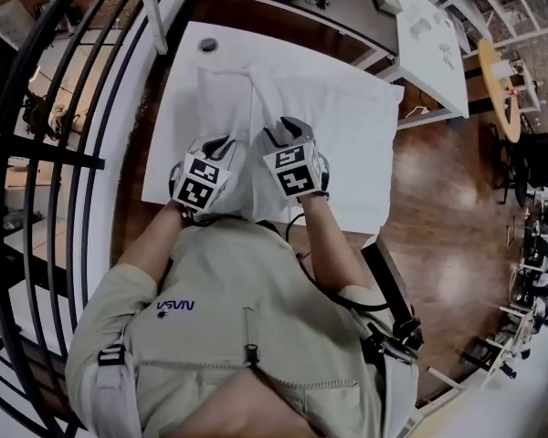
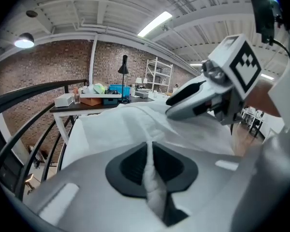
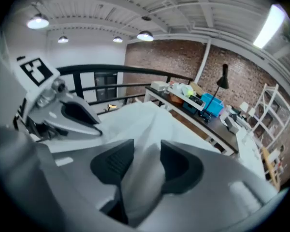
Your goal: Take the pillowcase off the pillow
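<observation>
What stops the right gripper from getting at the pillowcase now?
Nothing, it seems, so likely yes. The right gripper has its jaws apart with a fold of the pillowcase already between them, so closing should catch it.

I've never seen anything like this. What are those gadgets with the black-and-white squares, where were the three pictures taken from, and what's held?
No robot here: a person holds tongs in each hand. The head view comes from a camera on their head, looking down; the two gripper views come from cameras riding on the tongs. On the white table lies a white pillowcase. The left tongs are pinched shut on a thin fold of it. The right tongs stand wider, a thicker fold between them. The squares are markers on the tongs.
</observation>
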